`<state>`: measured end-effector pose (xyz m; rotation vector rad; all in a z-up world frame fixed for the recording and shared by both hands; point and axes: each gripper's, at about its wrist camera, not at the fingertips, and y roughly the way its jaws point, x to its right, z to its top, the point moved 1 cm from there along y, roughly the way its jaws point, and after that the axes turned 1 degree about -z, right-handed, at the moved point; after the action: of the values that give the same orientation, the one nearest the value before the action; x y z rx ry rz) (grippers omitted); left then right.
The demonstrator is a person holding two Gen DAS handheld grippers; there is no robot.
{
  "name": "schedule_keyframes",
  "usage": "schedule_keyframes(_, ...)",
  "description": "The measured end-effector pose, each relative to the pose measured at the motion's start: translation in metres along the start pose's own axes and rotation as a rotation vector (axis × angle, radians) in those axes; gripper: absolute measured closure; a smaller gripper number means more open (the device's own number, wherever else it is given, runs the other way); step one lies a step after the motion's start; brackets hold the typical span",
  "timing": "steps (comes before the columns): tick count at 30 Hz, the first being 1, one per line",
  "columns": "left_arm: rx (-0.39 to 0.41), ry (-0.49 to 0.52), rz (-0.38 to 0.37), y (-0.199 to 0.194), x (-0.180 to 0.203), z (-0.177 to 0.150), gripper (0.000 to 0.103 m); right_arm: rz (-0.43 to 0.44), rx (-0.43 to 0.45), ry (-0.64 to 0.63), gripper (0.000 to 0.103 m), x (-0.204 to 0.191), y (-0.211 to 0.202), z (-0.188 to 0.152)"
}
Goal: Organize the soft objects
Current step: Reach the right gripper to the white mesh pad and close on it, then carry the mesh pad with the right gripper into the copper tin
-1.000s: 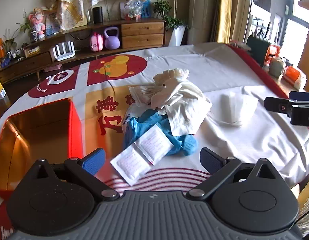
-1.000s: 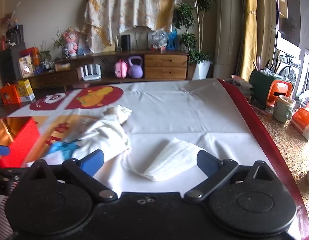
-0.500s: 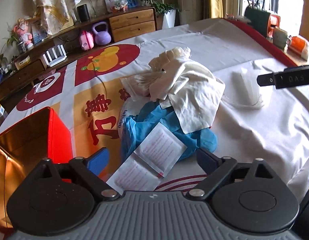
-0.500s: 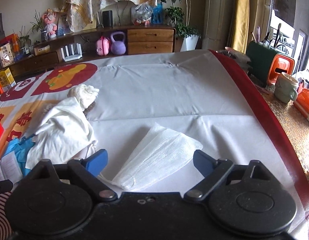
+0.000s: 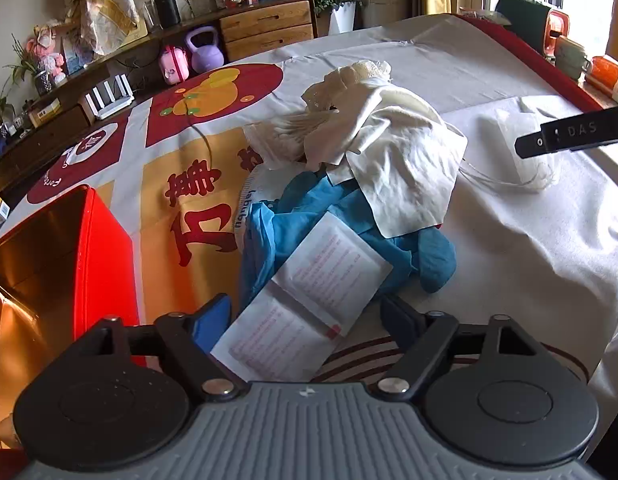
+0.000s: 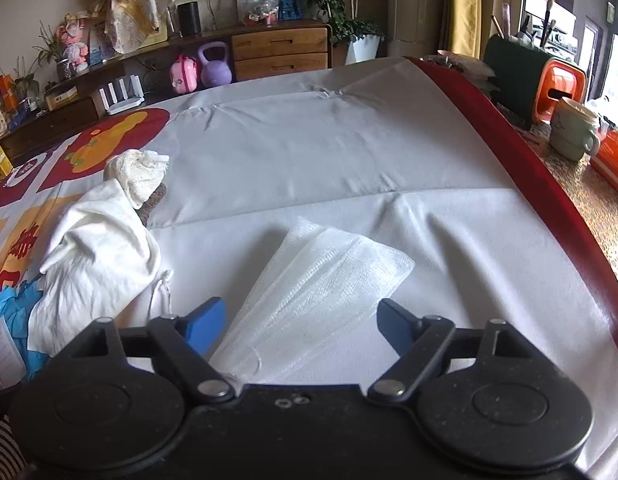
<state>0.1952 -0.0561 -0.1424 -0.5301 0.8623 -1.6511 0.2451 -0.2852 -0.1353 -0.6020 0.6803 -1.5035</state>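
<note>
The left gripper (image 5: 307, 316) hangs low over the counter (image 5: 509, 248), and its fingers (image 5: 213, 322) are released but have just been closing. Between them lie two white packets (image 5: 309, 292) with red print; the fingers do not press them. The packets rest on a blue glove (image 5: 433, 260), which lies under a white cloth (image 5: 401, 168). This pile is in the middle of the counter. A red box (image 5: 101, 256) stands open near the left edge, just beside the left finger.

The right gripper (image 6: 299, 322) is over a white mask (image 6: 321, 292), which lies flat toward the right edge of the counter (image 6: 329, 152), apart from the pile. Its fingers (image 6: 207, 324) are also released and have just been closing, one on each side of the mask's near end, not pressing it. The white cloth (image 6: 97, 256) is to the left of the mask. A green mug (image 6: 573, 130) stands past the counter's red right edge.
</note>
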Motion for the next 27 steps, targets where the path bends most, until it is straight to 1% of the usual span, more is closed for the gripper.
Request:
schedule_keyframes(2,0.001,-0.004,-0.006,-0.001,0.001,0.0,0.033,0.004,-0.006,0.003,0.03,0.0,0.001,-0.002)
schedule_keyframes(3,0.003,-0.002,-0.009,-0.001,0.002,0.0,0.036,0.003,-0.007,0.006,0.034,0.0,0.001,-0.003)
schedule_keyframes(4,0.004,-0.002,-0.012,-0.002,0.002,0.0,0.038,0.001,-0.01,0.011,0.041,0.0,0.001,-0.004)
schedule_keyframes(5,0.005,-0.005,-0.015,-0.003,0.003,-0.001,0.042,0.006,-0.016,0.017,0.045,0.001,0.002,-0.005)
schedule_keyframes(6,0.004,-0.012,-0.019,-0.003,0.003,-0.001,0.047,0.015,-0.021,0.025,0.051,0.001,0.003,-0.006)
schedule_keyframes(7,0.003,-0.019,-0.02,-0.004,0.003,-0.001,0.049,0.025,-0.022,0.03,0.055,0.002,0.003,-0.007)
schedule_keyframes(8,0.003,-0.024,-0.018,-0.005,0.002,-0.001,0.051,0.035,-0.023,0.031,0.058,0.003,0.003,-0.007)
schedule_keyframes(10,-0.001,-0.036,-0.015,-0.006,0.001,-0.002,0.051,0.043,-0.016,0.021,0.071,0.002,0.002,-0.008)
schedule_keyframes(13,-0.005,-0.06,-0.012,-0.009,-0.002,-0.005,0.051,0.072,-0.015,0.029,0.081,0.003,0.0,-0.008)
schedule_keyframes(16,-0.002,-0.086,-0.008,-0.014,-0.004,-0.006,0.051,0.086,-0.005,0.03,0.087,0.003,-0.005,-0.01)
schedule_keyframes(19,-0.001,-0.11,-0.006,-0.02,-0.007,-0.007,0.051,0.108,0.008,0.036,0.091,0.003,-0.013,-0.011)
schedule_keyframes(27,0.009,-0.175,-0.012,-0.04,-0.015,-0.011,0.051,0.161,0.056,0.051,0.093,0.002,-0.05,-0.012)
